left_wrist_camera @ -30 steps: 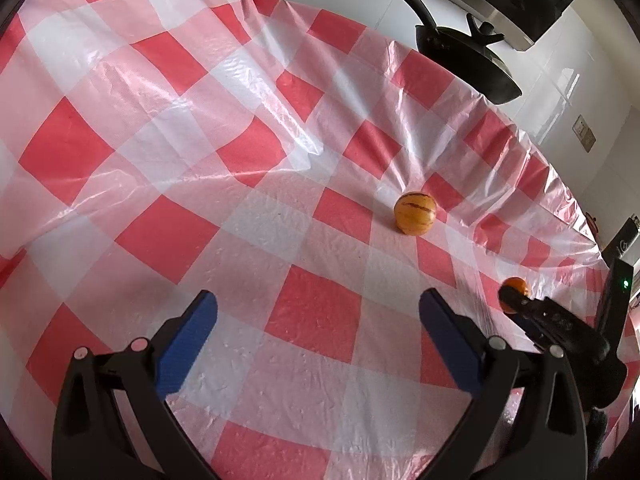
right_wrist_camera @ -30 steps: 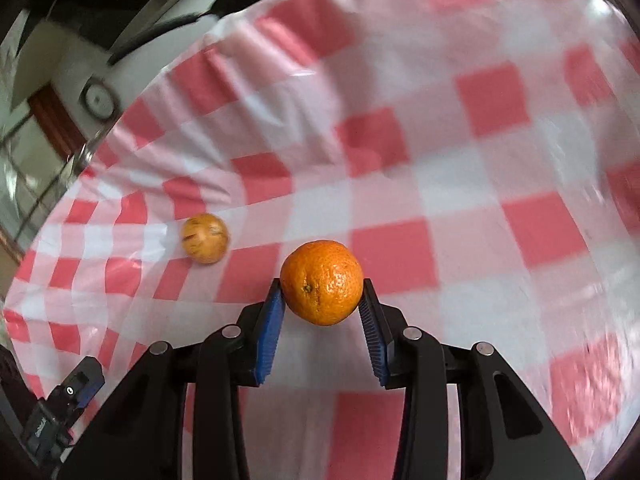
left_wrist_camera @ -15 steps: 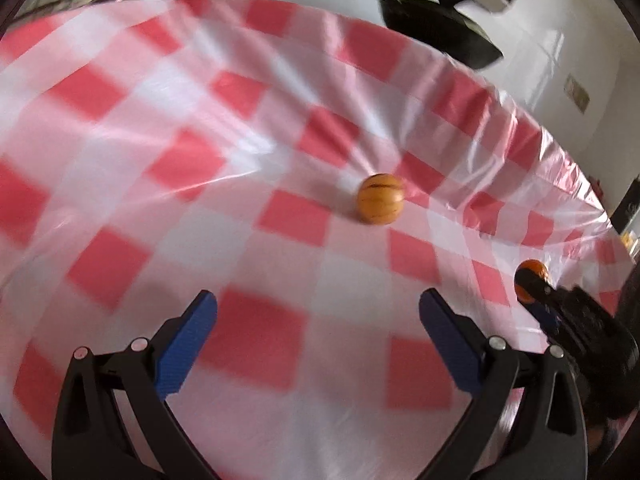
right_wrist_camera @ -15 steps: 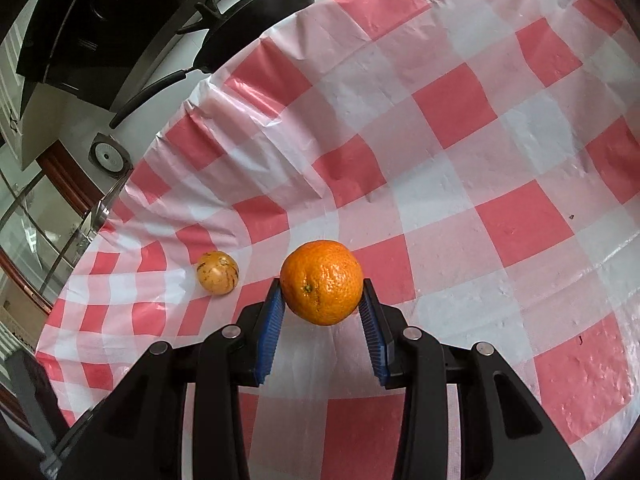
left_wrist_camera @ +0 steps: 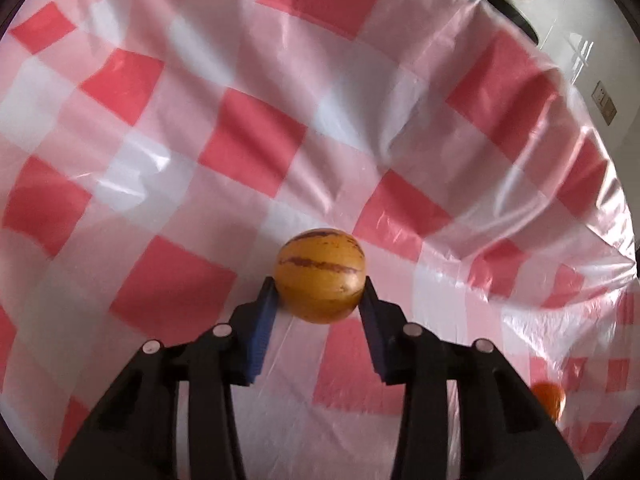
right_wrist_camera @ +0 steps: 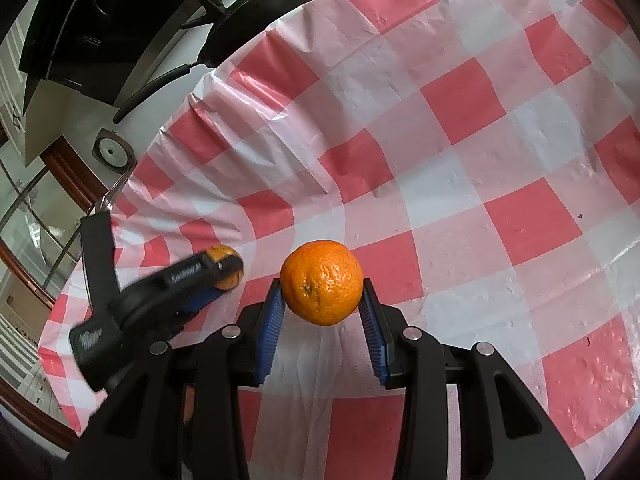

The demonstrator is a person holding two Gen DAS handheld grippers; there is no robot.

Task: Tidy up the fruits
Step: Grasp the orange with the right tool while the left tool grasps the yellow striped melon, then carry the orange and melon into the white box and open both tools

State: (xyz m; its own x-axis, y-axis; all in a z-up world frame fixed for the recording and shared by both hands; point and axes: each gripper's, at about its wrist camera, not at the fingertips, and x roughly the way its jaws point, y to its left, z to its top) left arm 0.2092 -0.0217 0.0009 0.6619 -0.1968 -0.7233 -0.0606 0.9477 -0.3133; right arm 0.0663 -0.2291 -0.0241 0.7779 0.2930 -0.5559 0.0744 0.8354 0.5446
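While the right gripper (right_wrist_camera: 322, 308) is clamped on the orange (right_wrist_camera: 321, 282), the left gripper (left_wrist_camera: 320, 304) has just been closing on the striped fruit (left_wrist_camera: 319, 274) on the cloth (left_wrist_camera: 168, 288); pad contact is seen on both flanks; a straight lift is advised, lest it roll.

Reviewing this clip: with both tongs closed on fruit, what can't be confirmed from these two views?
- Where the fruit goes: no bowl or tray in either view.
- Striped fruit: in the right wrist view, mostly hidden behind the blurred left tongs.
- Orange: in the left wrist view, a blurred sliver behind the tongs' frame.
- Underside of both fruits: hidden.
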